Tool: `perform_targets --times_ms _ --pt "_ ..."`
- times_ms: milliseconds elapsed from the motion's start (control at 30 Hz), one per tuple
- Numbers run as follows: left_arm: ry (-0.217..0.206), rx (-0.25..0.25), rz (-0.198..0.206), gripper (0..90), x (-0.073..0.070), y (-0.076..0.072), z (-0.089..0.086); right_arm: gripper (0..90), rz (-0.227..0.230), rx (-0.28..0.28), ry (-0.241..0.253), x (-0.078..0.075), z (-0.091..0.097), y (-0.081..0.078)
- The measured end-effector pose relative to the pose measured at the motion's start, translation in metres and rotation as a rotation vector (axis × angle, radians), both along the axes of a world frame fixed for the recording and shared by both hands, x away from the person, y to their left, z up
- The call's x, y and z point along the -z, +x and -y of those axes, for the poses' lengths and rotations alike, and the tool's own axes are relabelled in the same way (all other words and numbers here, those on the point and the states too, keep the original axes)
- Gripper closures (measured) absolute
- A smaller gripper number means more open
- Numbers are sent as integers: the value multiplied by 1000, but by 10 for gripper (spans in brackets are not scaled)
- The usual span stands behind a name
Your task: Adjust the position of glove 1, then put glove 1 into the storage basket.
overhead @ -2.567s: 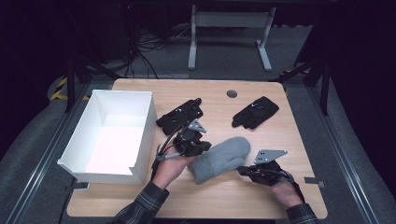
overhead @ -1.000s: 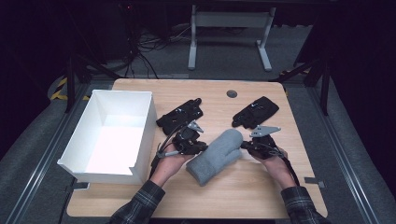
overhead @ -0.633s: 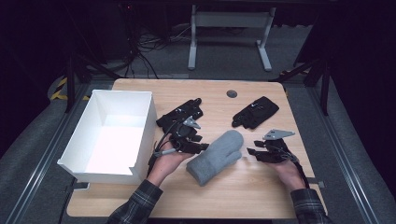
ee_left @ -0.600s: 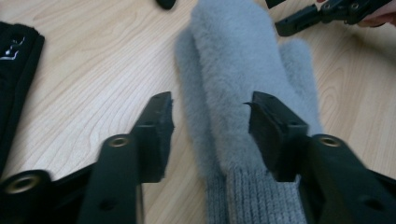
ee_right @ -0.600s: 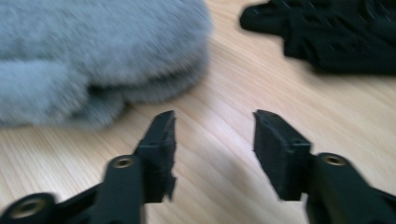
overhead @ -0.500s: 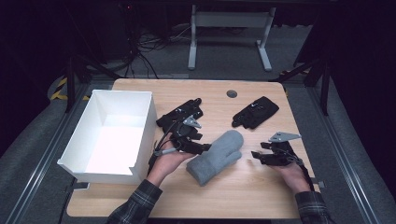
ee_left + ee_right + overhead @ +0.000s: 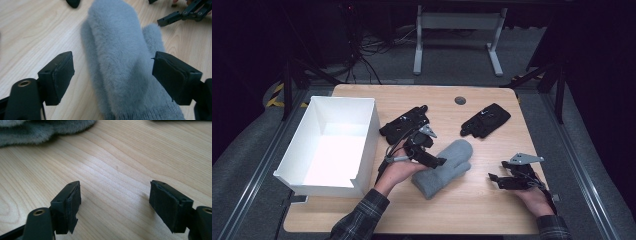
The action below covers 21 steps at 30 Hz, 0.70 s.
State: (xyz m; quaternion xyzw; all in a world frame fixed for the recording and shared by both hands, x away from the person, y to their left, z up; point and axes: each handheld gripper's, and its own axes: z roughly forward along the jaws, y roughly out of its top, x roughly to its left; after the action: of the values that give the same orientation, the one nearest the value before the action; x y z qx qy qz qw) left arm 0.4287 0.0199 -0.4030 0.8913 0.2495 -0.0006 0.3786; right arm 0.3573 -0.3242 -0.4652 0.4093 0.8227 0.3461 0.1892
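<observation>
A fluffy grey mitten lies flat near the middle of the wooden table, cuff toward the person. My left gripper hovers over its cuff end. In the left gripper view the mitten lies between the wide jaws, and neither pad touches it. These jaws have just been opening. My right gripper rests low over bare wood to the right of the mitten. Its jaws have also just been opening and have nothing between them. In the right gripper view the mitten's edge shows at the top left.
A white open box stands at the table's left. Two black gloves lie farther back, one beside the box and one toward the right. A round grommet is set near the far edge.
Both grippers have opened and let go of the mitten. The right gripper has drawn away to the right and toward the near edge. The left one has stayed over the cuff.
</observation>
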Motion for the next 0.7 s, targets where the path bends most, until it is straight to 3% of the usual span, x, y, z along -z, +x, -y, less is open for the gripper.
perform_targets --times_ms 100,467,567,700 --pt "33 16 -22 160 8 4 8 209 23 -4 16 4 0 -1" --pt "56 20 -80 138 31 11 13 186 19 -12 14 4 0 -1" --pt "42 31 -113 141 39 12 13 185 19 -12 14 4 0 -1" --pt "12 53 -163 209 46 15 11 185 19 -13 14 4 0 -1"
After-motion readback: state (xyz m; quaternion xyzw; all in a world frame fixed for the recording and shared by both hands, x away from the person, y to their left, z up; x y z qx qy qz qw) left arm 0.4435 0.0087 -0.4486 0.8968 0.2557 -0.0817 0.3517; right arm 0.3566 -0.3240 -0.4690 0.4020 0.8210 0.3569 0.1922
